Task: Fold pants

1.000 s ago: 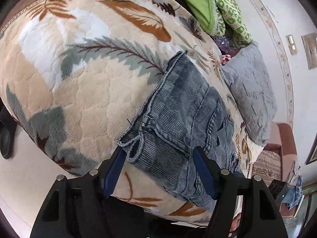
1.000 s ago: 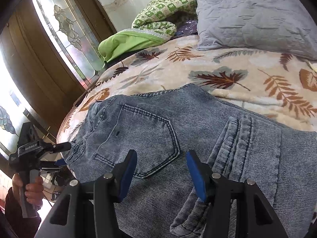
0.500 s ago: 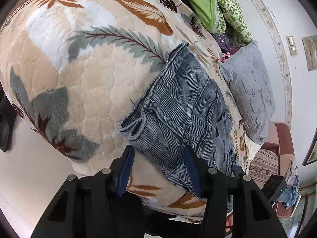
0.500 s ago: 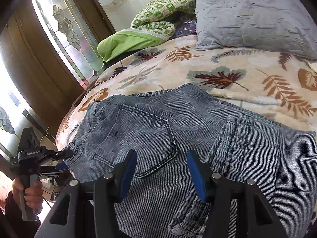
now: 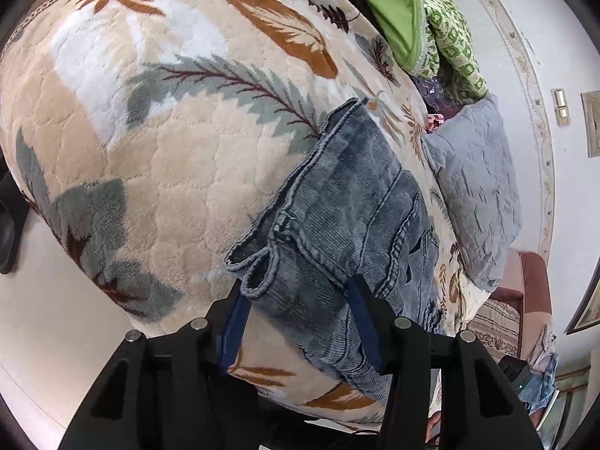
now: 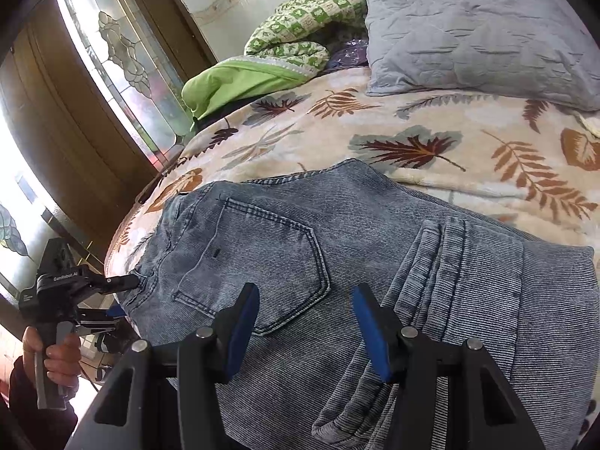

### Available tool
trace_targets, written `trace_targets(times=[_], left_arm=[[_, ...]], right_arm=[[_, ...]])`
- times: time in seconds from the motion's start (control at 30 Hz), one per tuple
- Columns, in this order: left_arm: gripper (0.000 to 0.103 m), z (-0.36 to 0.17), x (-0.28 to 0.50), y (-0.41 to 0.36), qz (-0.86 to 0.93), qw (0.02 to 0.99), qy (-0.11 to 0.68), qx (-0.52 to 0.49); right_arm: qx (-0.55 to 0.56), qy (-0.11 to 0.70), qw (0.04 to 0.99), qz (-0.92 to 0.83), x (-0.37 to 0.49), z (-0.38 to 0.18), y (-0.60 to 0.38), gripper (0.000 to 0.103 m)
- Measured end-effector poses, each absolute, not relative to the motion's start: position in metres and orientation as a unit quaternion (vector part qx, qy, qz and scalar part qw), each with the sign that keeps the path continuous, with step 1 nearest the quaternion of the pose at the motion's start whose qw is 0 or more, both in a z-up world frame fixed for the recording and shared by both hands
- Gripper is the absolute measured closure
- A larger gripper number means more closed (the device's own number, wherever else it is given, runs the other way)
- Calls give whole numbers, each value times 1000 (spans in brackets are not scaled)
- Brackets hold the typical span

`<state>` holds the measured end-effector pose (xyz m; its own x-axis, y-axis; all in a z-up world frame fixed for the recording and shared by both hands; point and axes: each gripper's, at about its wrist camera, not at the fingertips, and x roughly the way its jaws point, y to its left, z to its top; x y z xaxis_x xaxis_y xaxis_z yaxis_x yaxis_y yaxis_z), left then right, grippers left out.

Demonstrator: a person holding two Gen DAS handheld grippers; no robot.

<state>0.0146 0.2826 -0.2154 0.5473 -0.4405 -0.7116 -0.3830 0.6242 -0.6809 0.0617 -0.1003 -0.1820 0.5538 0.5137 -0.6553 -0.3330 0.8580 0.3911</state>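
Blue denim jeans (image 5: 356, 206) lie folded on a leaf-patterned blanket (image 5: 150, 150), their waist end hanging over the bed's near edge. My left gripper (image 5: 298, 318) is shut on the thick waistband corner, and denim fills the gap between its blue pads. In the right wrist view the jeans (image 6: 300, 243) show a back pocket, with a leg hem folded over at the right. There a person's hand (image 6: 48, 352) holds the left gripper (image 6: 123, 296) at the waistband. My right gripper (image 6: 305, 322) stands open just over the flat denim below the pocket.
A grey pillow (image 6: 468, 37) and a green quilt bundle (image 6: 243, 82) lie at the head of the bed. A wooden door with patterned glass (image 6: 112, 75) stands at the left. Pale floor (image 5: 56, 337) lies below the bed edge, and an armchair (image 5: 525, 281) stands past the pillow.
The left gripper's jaws have narrowed around the waistband corner and now hold it. The right gripper and the jeans under it have not moved.
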Motion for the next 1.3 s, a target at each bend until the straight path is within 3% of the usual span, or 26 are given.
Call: trace_targets(times=[0.1, 0.2, 0.33, 0.4, 0.47, 0.63, 0.7, 0.77, 0.93, 1.17, 1.3], left_arm=[[50, -206, 15, 278, -23, 779, 463, -422], [64, -197, 15, 274, -28, 794, 454, -404], [64, -198, 17, 272, -29, 797, 456, -395], [59, -204, 17, 275, -24, 791, 457, -405], [47, -207, 19, 275, -25, 788, 458, -411], [46, -204, 28, 266, -31, 798, 456, -392], [54, -200, 31, 260, -25, 808, 458, -370], [71, -199, 33, 255, -20, 815, 462, -350], [86, -190, 33, 248, -20, 832, 451, -323], [88, -154, 27, 233, -49, 866, 411, -281], [88, -138, 23, 222, -62, 879, 395, -260]], right_arm=[[112, 406, 874, 242, 62, -182, -100, 47], [110, 406, 875, 241, 62, -182, -100, 47], [109, 408, 874, 241, 62, -183, -99, 47], [109, 408, 874, 241, 62, -183, -99, 47], [109, 409, 874, 240, 62, -183, -100, 47], [107, 411, 874, 237, 63, -184, -100, 47], [108, 412, 874, 234, 64, -185, -102, 47], [109, 414, 874, 229, 64, -186, -104, 47], [132, 409, 875, 223, 66, -186, -116, 47], [146, 413, 871, 223, 72, -189, -116, 47], [143, 405, 871, 240, 74, -191, -103, 54]])
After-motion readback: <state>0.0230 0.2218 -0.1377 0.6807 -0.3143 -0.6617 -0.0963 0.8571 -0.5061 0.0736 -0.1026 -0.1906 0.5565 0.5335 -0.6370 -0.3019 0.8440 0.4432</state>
